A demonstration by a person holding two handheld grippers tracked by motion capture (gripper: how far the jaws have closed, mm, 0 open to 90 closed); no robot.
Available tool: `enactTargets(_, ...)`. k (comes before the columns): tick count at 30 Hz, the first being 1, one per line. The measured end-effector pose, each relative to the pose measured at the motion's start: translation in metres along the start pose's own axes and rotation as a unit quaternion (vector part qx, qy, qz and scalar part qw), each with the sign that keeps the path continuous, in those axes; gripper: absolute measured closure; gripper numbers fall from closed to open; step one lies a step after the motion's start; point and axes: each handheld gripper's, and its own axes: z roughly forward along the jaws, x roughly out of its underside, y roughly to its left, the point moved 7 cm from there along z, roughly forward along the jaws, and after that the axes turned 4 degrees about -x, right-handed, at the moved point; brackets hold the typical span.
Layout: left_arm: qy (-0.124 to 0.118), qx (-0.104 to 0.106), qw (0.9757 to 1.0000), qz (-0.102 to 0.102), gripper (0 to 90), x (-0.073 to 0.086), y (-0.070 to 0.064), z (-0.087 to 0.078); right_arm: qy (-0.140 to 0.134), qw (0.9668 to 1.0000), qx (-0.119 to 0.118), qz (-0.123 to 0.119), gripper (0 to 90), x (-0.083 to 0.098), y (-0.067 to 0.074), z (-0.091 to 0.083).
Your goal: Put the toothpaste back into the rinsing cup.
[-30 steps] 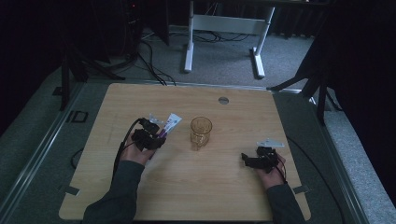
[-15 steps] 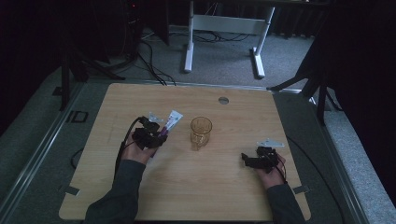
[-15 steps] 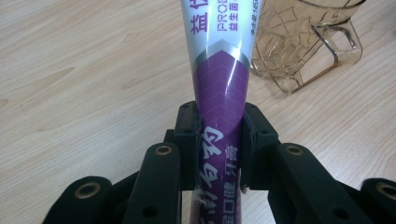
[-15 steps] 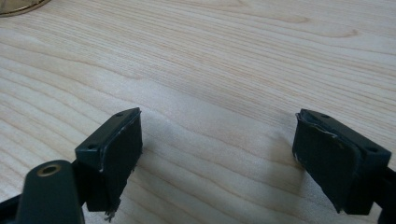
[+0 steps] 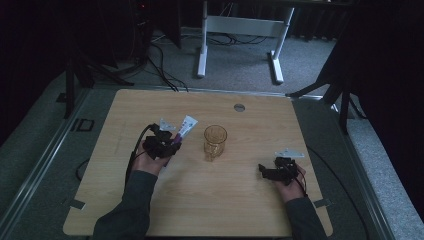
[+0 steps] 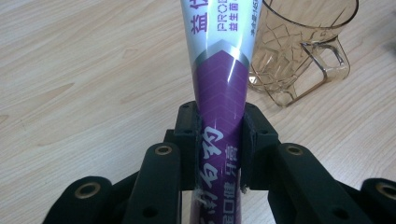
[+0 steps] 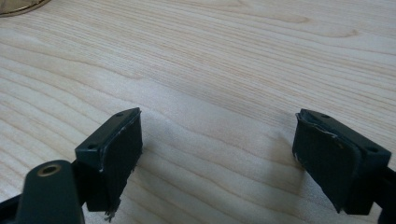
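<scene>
Nearest the person, the right gripper (image 5: 264, 171) rests low over the pale wooden tabletop (image 5: 215, 210) at about four o'clock from the table's middle, the person's hand wrapped round its body. Its fingers (image 7: 116, 154) stand wide apart with bare wood grain between them and nothing held; in the right gripper view the tips sit close above the tabletop. Compared with the high view a second ago, this gripper lies at the same spot, pointing toward nine o'clock as before.

Farther in, at about ten o'clock from the middle, the left gripper (image 5: 172, 142) is clamped on a purple-and-white toothpaste tube (image 6: 219, 84). Its fingers (image 6: 189, 140) press both flanks of the tube's purple lower part, while the white printed end reaches away toward one o'clock. In the high view the tube (image 5: 186, 127) points up and to the right, and it looks no different from the earlier frames: same place, same tilt, same grip.

Just beyond the tube's far end, toward three o'clock of the left gripper, stands an amber transparent plastic mug with a handle (image 5: 215, 141), upright on the tabletop, near the tube but apart from it. It has not shifted either.
</scene>
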Motion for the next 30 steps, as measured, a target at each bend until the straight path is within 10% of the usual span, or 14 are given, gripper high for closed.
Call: enactTargets(30, -0.056, 0.013, 0.9983, -0.008, 72.2, -0.022, -0.009, -0.008, 0.000, 1.0000, 0.000, -0.001, 15.7, 0.000, 0.000, 0.000)
